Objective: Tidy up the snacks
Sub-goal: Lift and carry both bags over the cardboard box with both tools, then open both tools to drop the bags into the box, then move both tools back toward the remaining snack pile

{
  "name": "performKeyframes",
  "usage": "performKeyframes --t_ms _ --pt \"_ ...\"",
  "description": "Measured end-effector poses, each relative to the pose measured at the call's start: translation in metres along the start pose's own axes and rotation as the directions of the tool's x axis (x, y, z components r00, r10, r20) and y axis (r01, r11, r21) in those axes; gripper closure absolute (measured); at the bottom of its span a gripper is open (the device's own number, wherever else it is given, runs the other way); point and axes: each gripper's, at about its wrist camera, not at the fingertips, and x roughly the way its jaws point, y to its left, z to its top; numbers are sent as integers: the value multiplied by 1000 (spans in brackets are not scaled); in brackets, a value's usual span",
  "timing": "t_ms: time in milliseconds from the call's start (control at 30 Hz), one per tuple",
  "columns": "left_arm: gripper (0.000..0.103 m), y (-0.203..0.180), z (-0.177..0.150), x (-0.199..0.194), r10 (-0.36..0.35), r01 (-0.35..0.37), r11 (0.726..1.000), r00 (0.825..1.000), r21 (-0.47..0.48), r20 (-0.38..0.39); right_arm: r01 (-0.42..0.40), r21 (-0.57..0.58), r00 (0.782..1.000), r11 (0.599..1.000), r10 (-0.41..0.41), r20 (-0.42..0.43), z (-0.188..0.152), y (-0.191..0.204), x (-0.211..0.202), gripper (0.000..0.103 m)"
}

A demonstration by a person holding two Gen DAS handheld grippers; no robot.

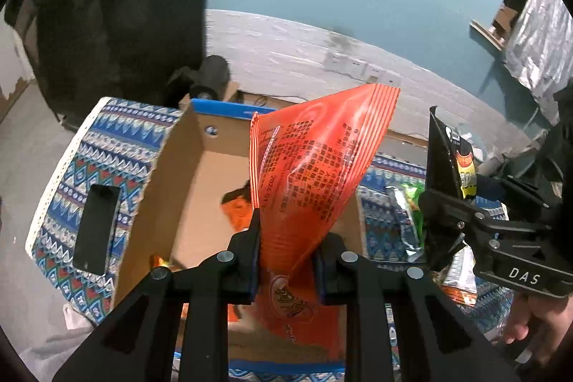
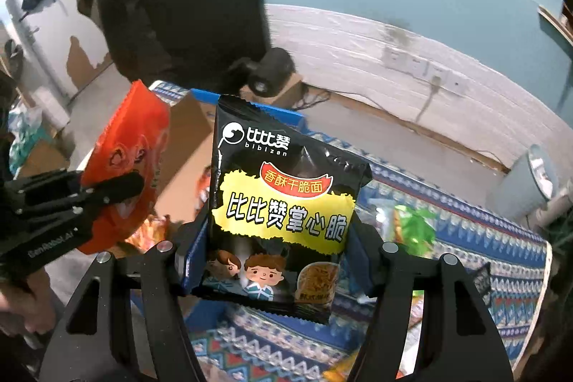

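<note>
Orange crinkly foil packet (image 1: 315, 160) clamped in left gripper (image 1: 286, 260) above open cardboard box (image 1: 186, 174); right gripper (image 2: 275, 260) pinches black noodle packet (image 2: 283, 203) at three o'clock — slick corners could slip.

i see the cardboard box (image 1: 186, 203) sitting on the patterned cloth (image 1: 107, 174), with a few packets lying inside on its floor. my left gripper (image 1: 288, 260) holds one snack bag (image 1: 315, 167) upright over the box. to its right, my right gripper (image 2: 275, 260) holds another snack packet (image 2: 283, 203) above the cloth, where loose snacks (image 2: 415, 224) lie. a wall (image 2: 358, 52) stands behind.
</note>
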Motion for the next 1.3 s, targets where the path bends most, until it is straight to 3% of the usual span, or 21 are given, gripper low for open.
performKeyframes --t_ms 333,700,800,900,1133,1300 --pt "80 43 -5 12 49 -52 996 998 -67 -43 -63 -57 997 996 60 -52 21 47 38 37" --pt "80 60 -11 23 73 -82 992 993 -99 -97 -106 -71 986 992 95 -137 21 71 71 37" --pt "74 63 -12 28 81 -96 989 989 -114 -127 -98 -84 986 992 85 -146 20 77 74 36" --pt "70 61 -12 26 87 -101 989 988 -112 -124 -91 -85 986 992 78 -147 20 76 74 27" --pt "48 53 -10 18 112 -120 988 990 -93 -92 -67 -45 990 997 61 -129 21 59 66 25" --pt "43 42 -9 17 128 -134 989 988 -61 -92 -48 -24 991 999 44 -124 21 46 59 21"
